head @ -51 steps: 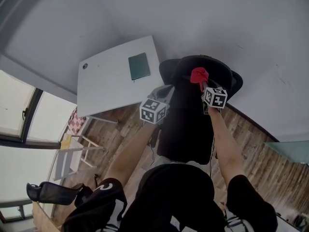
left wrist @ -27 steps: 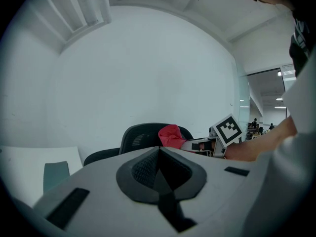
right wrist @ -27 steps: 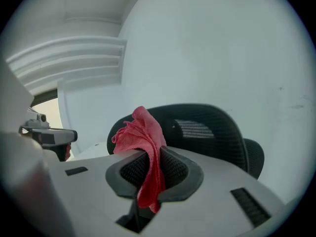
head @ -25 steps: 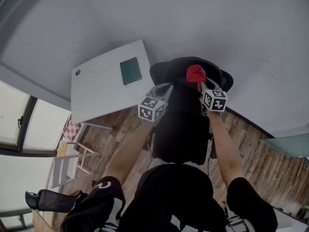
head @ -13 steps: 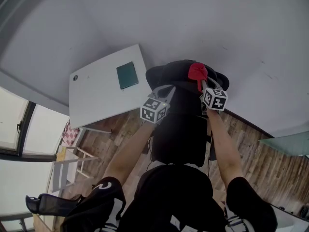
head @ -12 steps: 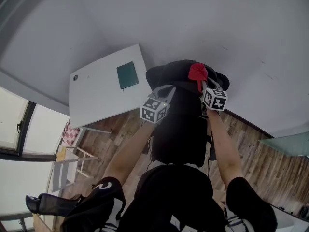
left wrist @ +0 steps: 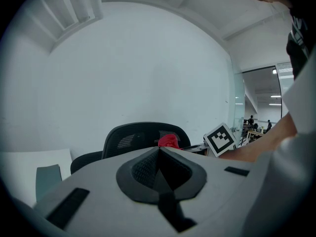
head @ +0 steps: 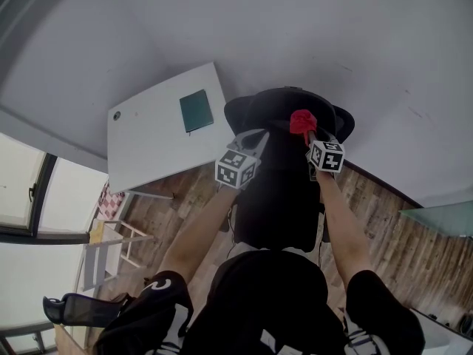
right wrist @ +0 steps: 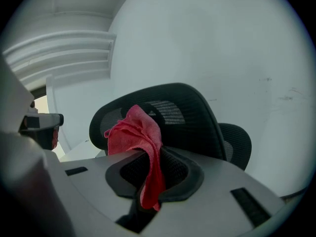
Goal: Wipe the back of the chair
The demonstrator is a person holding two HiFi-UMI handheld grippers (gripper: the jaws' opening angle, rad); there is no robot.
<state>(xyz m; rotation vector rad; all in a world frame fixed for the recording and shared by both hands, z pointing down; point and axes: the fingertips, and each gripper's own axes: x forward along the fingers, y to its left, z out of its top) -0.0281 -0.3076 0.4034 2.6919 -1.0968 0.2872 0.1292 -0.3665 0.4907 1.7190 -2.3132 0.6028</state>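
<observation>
Grippers are both up at the top of the black chair [head: 279,191], seen from behind its backrest.

Far left in the head view: white tabletop [head: 151,143], dark green notebook [head: 196,110] lying flat on it, well apart from both grippers. The tabletop corner is near the chair's left side.

Your left gripper [head: 256,134] is at the backrest's upper left edge. In the left gripper view [left wrist: 159,150] the jaws are pressed together with nothing between them. Whether it touches the mesh, I can't tell.

The chair back [left wrist: 129,138] is upright and faces you, with its mesh panel showing in both gripper views. It stands on a wood plank floor [head: 384,231] close to a white wall [head: 332,43].

Your right gripper [head: 311,134] is clamped on a red cloth [head: 301,120]. In the right gripper view [right wrist: 150,157] the jaws pinch the cloth [right wrist: 134,131] mid-fold: a bunch sticks up above them and a tail hangs below. The bunch is at the top right of the chair back [right wrist: 190,113]; actual contact with the mesh can't be confirmed.
</observation>
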